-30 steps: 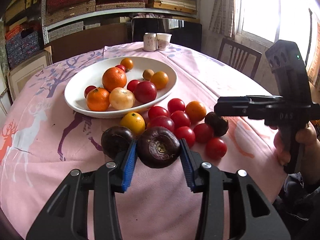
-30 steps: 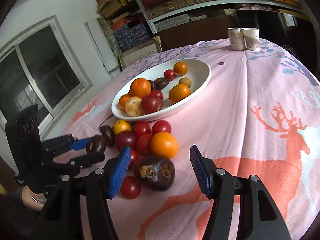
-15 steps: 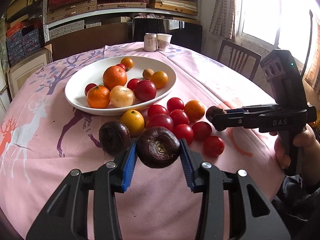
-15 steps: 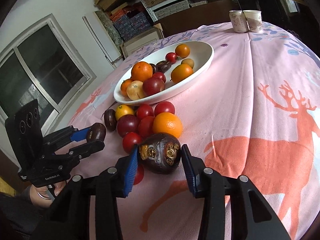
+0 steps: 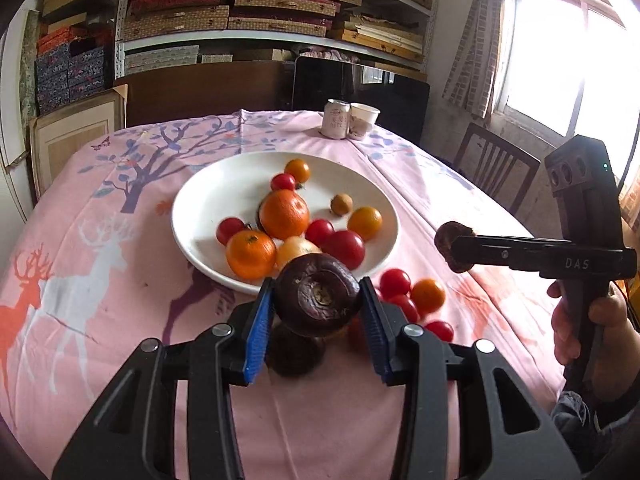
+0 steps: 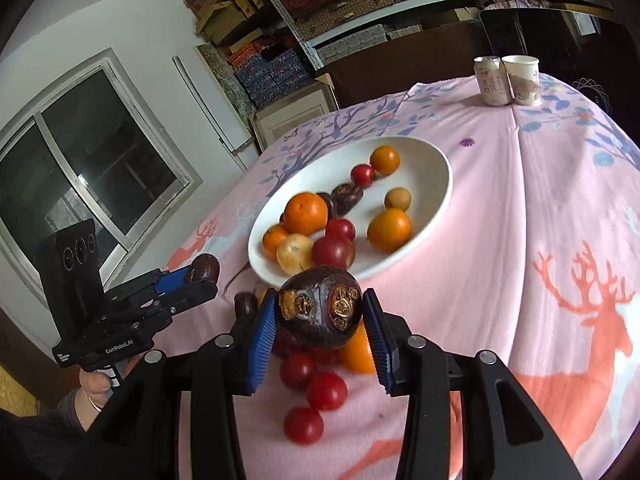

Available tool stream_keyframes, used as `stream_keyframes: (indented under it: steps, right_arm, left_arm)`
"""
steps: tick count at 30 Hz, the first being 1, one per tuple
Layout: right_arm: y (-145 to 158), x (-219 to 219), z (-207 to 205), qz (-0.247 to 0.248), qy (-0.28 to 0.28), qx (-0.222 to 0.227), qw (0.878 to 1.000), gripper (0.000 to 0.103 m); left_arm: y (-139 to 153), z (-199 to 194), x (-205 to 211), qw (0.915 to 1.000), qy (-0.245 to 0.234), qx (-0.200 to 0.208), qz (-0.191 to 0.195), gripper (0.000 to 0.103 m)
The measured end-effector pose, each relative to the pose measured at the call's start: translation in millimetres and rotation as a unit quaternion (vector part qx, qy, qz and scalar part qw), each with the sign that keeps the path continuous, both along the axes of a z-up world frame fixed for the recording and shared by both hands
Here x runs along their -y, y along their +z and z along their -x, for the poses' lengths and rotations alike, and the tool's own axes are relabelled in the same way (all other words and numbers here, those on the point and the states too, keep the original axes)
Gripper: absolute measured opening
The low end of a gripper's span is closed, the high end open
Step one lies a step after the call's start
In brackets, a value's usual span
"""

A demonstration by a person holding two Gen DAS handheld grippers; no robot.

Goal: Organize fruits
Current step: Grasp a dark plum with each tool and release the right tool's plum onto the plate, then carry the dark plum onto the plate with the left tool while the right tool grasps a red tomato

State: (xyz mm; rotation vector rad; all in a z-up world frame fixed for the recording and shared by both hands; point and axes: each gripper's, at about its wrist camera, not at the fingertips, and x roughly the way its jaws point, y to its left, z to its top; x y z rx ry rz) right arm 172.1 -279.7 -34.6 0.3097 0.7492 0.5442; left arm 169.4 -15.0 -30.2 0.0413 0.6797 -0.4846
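My left gripper (image 5: 316, 300) is shut on a dark purple round fruit (image 5: 316, 294) and holds it above the table, just short of the near rim of the white bowl (image 5: 192, 240). My right gripper (image 6: 320, 316) is shut on a second dark fruit (image 6: 320, 312) with golden scars, also lifted before the bowl (image 6: 440, 184). Each gripper shows in the other's view with its fruit: the right gripper (image 5: 456, 248) and the left gripper (image 6: 202, 276). The bowl holds oranges, tomatoes and a small brown fruit. Loose tomatoes (image 6: 326, 390) and an orange (image 5: 428, 296) lie on the pink cloth.
Another dark fruit (image 5: 294, 354) lies on the cloth under my left gripper. A can (image 5: 338, 124) and a paper cup (image 5: 362, 122) stand at the table's far edge. A wooden chair (image 5: 496, 164) is beside the table on the right, with shelves behind.
The right jaws closed on the scarred dark fruit. Both grippers then rose off the cloth with their fruits and came closer to the bowl.
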Motion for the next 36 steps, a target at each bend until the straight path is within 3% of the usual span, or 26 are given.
stream_keyframes:
  steps: [8,10,12,15,22,26,31,36]
  right_arm:
    - [9.2,-27.3,-94.0,0.022,-0.041,-0.024,0.999,0.045]
    - [6.5,-24.8,-102.5,0.016,-0.058,-0.028,0.998,0.056]
    - [7.8,-18.1,-95.8,-0.005,-0.067,-0.021,0.997,0.065]
    - [7.6,-13.4,-74.4,0.016,-0.070,-0.010,0.997,0.065]
    - [-12.4,14.0,-5.9,0.020,-0.072,-0.005,0.997,0.069]
    - [-33.0,32.9,20.4,-0.004,-0.089,-0.014,0.996,0.070]
    - [-49.4,48.0,23.3,-0.042,-0.098,-0.044,0.993,0.070]
    - [-50.0,40.2,22.0,-0.021,-0.091,-0.038,0.995,0.070]
  left_arm:
    - [15.4,-94.6,-7.3,0.9983,0.049,-0.033,-0.001,0.044]
    - [16.1,-102.6,-7.1,0.9976,0.058,-0.037,-0.004,0.050]
    - [18.3,-93.8,-10.4,0.9980,0.056,-0.030,0.005,0.059]
    - [17.3,-68.0,-11.0,0.9991,0.041,-0.011,-0.005,0.067]
    - [-26.3,-19.1,-10.1,0.9966,0.004,-0.040,-0.072,0.067]
    - [-42.5,-7.1,-16.3,0.9964,-0.002,-0.054,-0.066,0.068]
    - [-45.5,-3.9,-11.6,0.9961,-0.027,-0.062,-0.057,0.067]
    - [-60.7,-17.2,-2.5,0.9907,-0.045,-0.117,-0.053,0.066]
